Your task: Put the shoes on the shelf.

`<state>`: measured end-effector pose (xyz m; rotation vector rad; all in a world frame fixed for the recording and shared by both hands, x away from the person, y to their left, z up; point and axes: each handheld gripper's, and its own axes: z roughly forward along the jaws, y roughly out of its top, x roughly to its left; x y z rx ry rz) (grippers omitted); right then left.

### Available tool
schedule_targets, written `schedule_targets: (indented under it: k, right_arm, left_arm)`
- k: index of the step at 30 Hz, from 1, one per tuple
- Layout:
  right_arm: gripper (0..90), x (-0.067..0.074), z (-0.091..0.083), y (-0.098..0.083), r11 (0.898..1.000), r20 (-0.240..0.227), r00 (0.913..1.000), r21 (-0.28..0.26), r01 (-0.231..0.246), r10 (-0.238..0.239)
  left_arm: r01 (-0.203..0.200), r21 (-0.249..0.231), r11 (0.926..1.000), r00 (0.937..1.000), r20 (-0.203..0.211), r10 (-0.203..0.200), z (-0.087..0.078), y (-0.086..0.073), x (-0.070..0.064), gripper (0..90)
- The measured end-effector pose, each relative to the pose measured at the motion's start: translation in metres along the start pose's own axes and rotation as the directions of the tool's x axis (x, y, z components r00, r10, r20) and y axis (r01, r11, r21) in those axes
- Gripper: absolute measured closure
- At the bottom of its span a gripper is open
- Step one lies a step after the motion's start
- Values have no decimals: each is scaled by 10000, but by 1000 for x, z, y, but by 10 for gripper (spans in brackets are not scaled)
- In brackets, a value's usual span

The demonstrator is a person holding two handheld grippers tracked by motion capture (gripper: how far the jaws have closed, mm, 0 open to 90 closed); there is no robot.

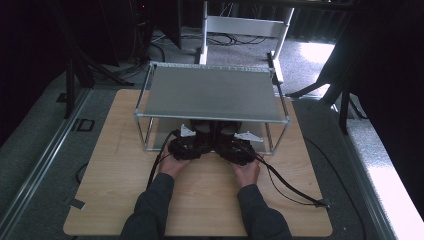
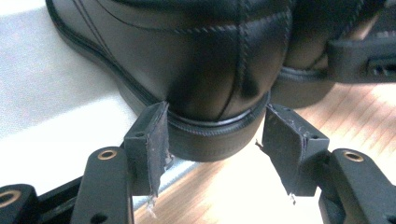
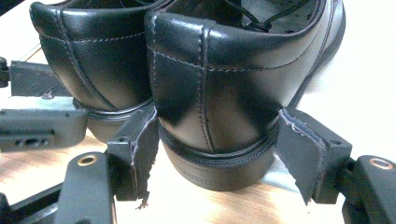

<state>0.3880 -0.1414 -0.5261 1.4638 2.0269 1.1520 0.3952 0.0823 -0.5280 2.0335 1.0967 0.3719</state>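
Both grippers at the heels, under the shelf edge.

I see left gripper (image 2: 212, 140) and right gripper (image 3: 215, 149) part-open, each straddling a black leather shoe heel (image 2: 210, 88) (image 3: 215, 93); pads seemingly barely touching. Grey metal shelf (image 1: 210, 92) overhangs closely.

Two shoes stand side by side under the rack (image 1: 210, 92) on the tabletop (image 1: 115, 165), heels toward the fingers. The left shoe (image 2: 196, 70) has its heel between the left fingers (image 2: 149, 144), the right shoe (image 3: 224, 93) between the right fingers (image 3: 303, 154)
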Motion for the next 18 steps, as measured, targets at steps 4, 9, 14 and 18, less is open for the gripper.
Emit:
schedule_targets:
  k: [4,9,14,18]
  right_arm:
    - [303,-4,2,2,9996,-8,9998,152,219,-219]
    - [303,-6,2,4,9989,-7,9993,275,384,-384]
    - [339,-4,-7,4,9969,132,9969,131,774,-776]
    - [339,-7,-26,4,9951,-43,9951,56,985,-985]
  left_arm:
    - [77,15,10000,10000,44,-78,-1,0,-1,407]
    - [16,66,10000,10000,51,-17,0,2,-4,402]
    - [303,-103,9995,9995,129,-302,-8,-5,-1,392]
    - [348,-215,9992,9989,-300,-355,-29,-21,1,385]
